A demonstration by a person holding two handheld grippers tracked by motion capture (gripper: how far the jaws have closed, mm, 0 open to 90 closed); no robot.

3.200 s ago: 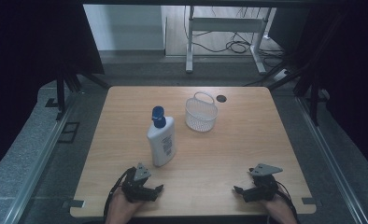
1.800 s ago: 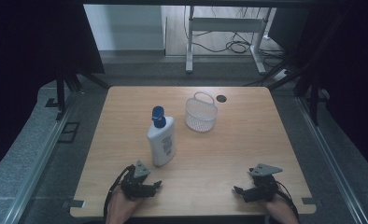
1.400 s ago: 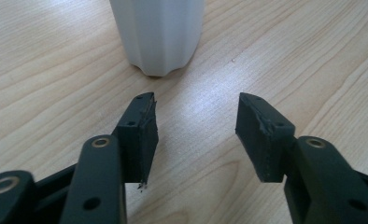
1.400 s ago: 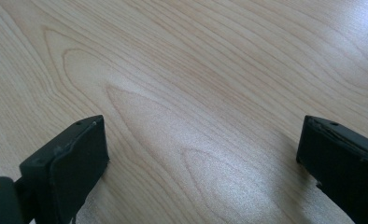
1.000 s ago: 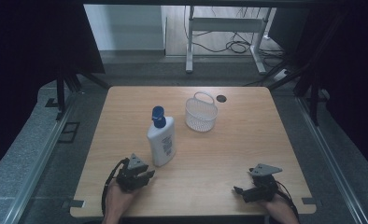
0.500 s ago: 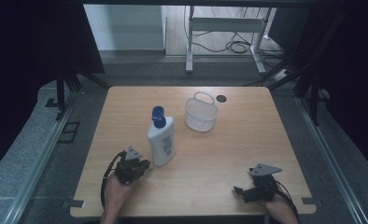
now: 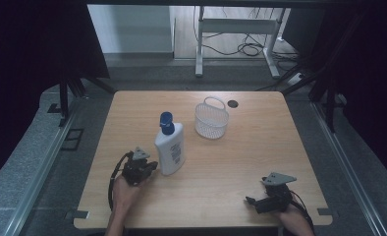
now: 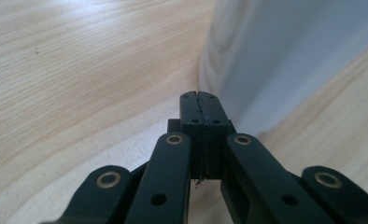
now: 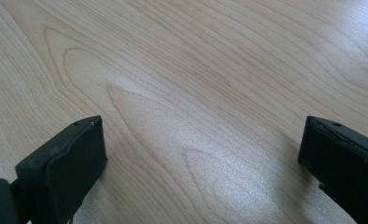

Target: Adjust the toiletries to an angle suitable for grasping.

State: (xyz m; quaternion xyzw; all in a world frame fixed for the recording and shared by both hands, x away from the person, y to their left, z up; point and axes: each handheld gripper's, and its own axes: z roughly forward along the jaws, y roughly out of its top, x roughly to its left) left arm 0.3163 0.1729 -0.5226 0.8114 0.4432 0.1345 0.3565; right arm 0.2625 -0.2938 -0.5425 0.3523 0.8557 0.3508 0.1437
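A white bottle (image 7: 171, 150) with a blue cap (image 7: 166, 122) stands upright near the table's middle. My left gripper (image 7: 151, 167) sits low at the bottle's left side. In the left gripper view its jaws (image 8: 199, 96) are pressed together with nothing between them; they have just been closing, and the tips almost touch the bottle's white wall (image 8: 285, 56). My right gripper (image 7: 251, 201) rests near the front right edge. Its black fingers (image 9: 74, 158) stand wide apart over bare wood, so it is open.
A white mesh basket (image 7: 211, 119) with a handle stands behind and to the right of the bottle. A small dark round hole (image 7: 232, 103) marks the wooden table (image 7: 260, 147) near its far edge. Dark frames and cables lie beyond.
My left hand has moved forward from the table's front edge up to the bottle's left side. The right hand, bottle and basket have stayed put.
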